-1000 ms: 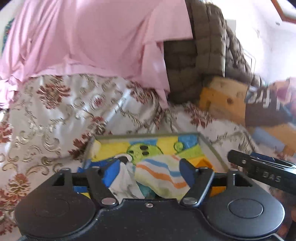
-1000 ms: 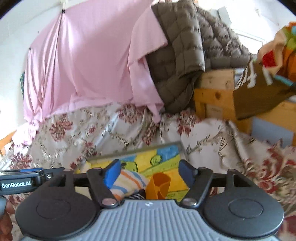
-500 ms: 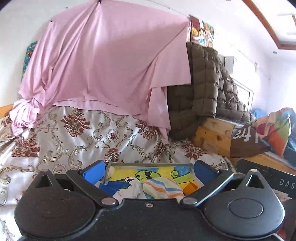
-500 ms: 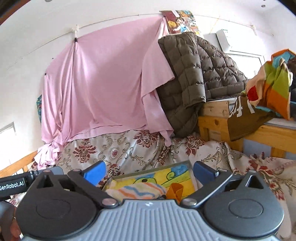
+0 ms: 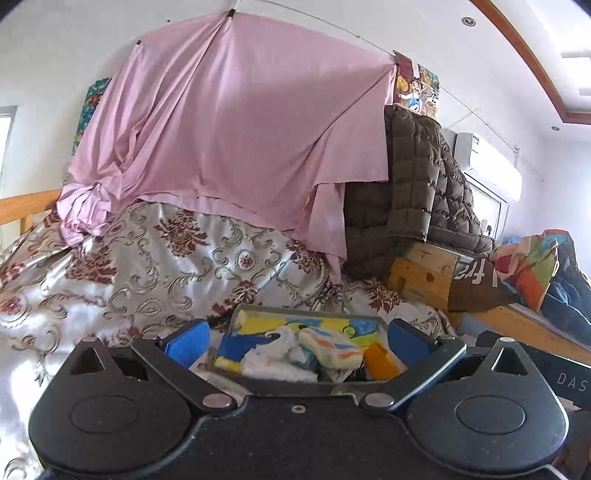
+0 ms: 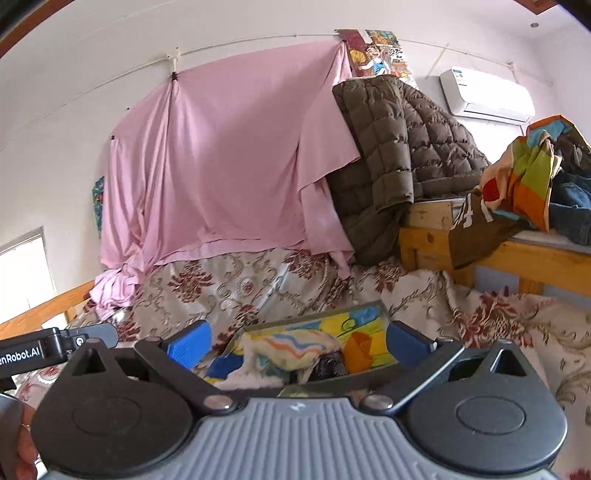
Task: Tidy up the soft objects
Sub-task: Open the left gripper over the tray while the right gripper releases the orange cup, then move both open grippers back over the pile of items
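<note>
White wall (image 5: 332,29) behind, thin line strung across it. Pink sheet (image 5: 229,140) hangs from the line, draped down onto a floral bedspread (image 5: 155,266), cream with dark red flowers, filling the near ground. Brown quilted jacket (image 6: 399,147) right of the sheet, slumped over a wooden bed frame (image 6: 424,236). Colourful poster (image 6: 376,51) above the jacket. Air conditioner (image 6: 487,96) high on the right wall. Clothes pile (image 6: 532,177) on the frame, far right. Wooden rail (image 5: 22,206) and bright window (image 6: 22,280) far left. Daylight, soft.

Left tool (image 5: 297,341) and right tool (image 6: 297,341) spread wide, empty, near level.
</note>
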`<act>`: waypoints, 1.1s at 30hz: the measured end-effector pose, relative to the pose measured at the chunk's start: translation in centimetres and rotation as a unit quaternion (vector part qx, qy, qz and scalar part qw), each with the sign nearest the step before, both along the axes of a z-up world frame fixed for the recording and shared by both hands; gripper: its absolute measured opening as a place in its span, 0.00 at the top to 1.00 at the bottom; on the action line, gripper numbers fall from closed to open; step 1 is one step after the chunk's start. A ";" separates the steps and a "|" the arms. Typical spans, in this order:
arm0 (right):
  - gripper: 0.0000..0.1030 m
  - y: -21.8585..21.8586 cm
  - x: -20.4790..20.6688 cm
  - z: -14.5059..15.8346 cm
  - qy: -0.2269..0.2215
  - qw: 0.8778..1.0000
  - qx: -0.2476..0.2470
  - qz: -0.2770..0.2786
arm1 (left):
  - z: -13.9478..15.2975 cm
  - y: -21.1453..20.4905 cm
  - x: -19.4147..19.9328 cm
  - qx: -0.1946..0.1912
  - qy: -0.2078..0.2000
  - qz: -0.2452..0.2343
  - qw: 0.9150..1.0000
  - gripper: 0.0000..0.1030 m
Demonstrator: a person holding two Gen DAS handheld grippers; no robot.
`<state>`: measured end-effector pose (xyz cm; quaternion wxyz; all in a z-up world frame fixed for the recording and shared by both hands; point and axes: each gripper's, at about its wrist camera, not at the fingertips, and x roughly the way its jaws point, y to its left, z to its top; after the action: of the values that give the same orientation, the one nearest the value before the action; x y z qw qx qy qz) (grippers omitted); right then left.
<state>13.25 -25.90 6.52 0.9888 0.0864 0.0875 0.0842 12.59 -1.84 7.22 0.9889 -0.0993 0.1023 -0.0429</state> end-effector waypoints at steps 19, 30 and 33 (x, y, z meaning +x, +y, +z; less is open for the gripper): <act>0.00 4.5 -3.7 -4.0 0.086 0.993 -0.059 0.055 | -5.8 6.4 -5.2 -0.005 0.124 0.012 0.992 0.01; 0.00 6.6 -0.2 -7.2 0.230 0.965 -0.086 0.088 | -8.4 6.2 -3.1 0.004 0.222 0.012 0.975 0.01; 0.00 7.3 0.3 -8.0 0.251 0.958 -0.093 0.098 | -9.0 6.1 -2.7 0.011 0.236 0.015 0.972 0.01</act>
<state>13.56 -18.60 -1.46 0.9255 0.0034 0.3487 0.1479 9.94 4.22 -1.77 0.9383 -0.0970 0.3320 -0.0022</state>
